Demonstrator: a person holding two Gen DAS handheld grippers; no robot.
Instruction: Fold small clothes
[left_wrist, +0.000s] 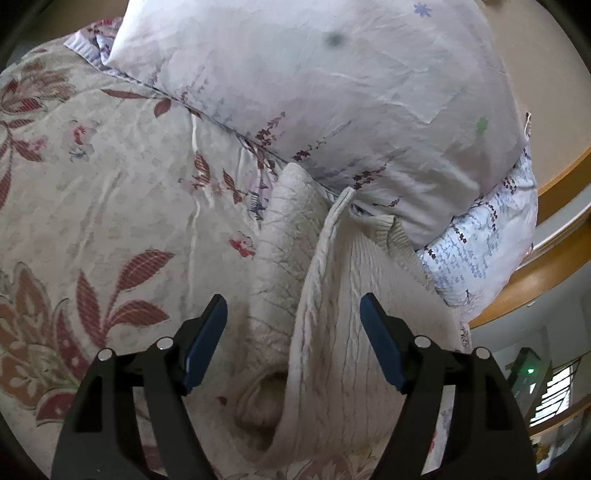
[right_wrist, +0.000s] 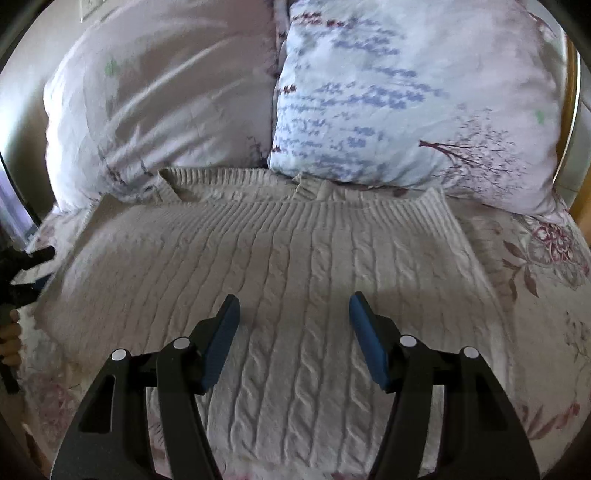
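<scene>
A cream cable-knit sweater (right_wrist: 280, 258) lies spread flat on the bed, its ribbed hem toward the pillows. In the left wrist view the sweater (left_wrist: 332, 306) shows a folded-over side with a raised edge and a sleeve opening near the bottom. My left gripper (left_wrist: 293, 306) is open and empty, just above that folded side. My right gripper (right_wrist: 293, 306) is open and empty, hovering over the middle of the sweater. The left gripper also shows at the left edge of the right wrist view (right_wrist: 26, 273), beside the sweater's left side.
Two pillows, a pale one (right_wrist: 159, 99) and a blue-printed one (right_wrist: 406, 103), lean behind the sweater. A floral bedspread (left_wrist: 92, 192) covers the bed. A wooden bed frame (left_wrist: 561, 177) runs at the right.
</scene>
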